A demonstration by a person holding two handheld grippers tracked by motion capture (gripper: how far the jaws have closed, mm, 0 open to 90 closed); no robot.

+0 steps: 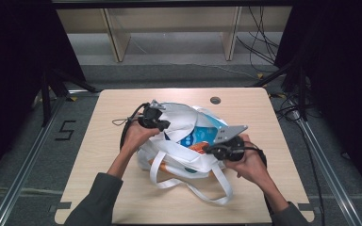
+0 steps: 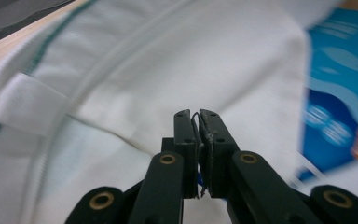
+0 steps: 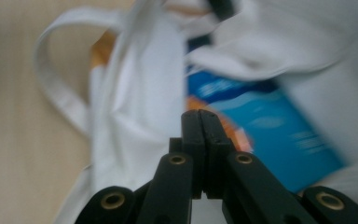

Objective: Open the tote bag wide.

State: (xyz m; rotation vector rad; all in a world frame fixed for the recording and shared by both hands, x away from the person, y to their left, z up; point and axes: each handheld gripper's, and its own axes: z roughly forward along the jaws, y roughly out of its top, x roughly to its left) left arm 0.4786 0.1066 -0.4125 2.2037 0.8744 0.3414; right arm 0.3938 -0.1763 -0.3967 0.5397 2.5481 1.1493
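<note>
At the centre of the high view a white tote bag (image 1: pixel 179 155) lies on the wooden table (image 1: pixel 122 197), a blue packet (image 1: pixel 199 136) inside its mouth. The left gripper (image 2: pixel 196 122) pinches a thin fold of bag cloth at upper left; the right gripper (image 3: pixel 201 122), jaws pressed together, sits nearer the packet.

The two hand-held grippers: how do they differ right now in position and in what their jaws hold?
The left hand-held gripper sits at the white bag's far rim; the right hand-held gripper at its near rim. The left's jaws show a sliver of something thin between them; the right's show nothing between them. Both are shut, flanking the blue box inside.
</note>
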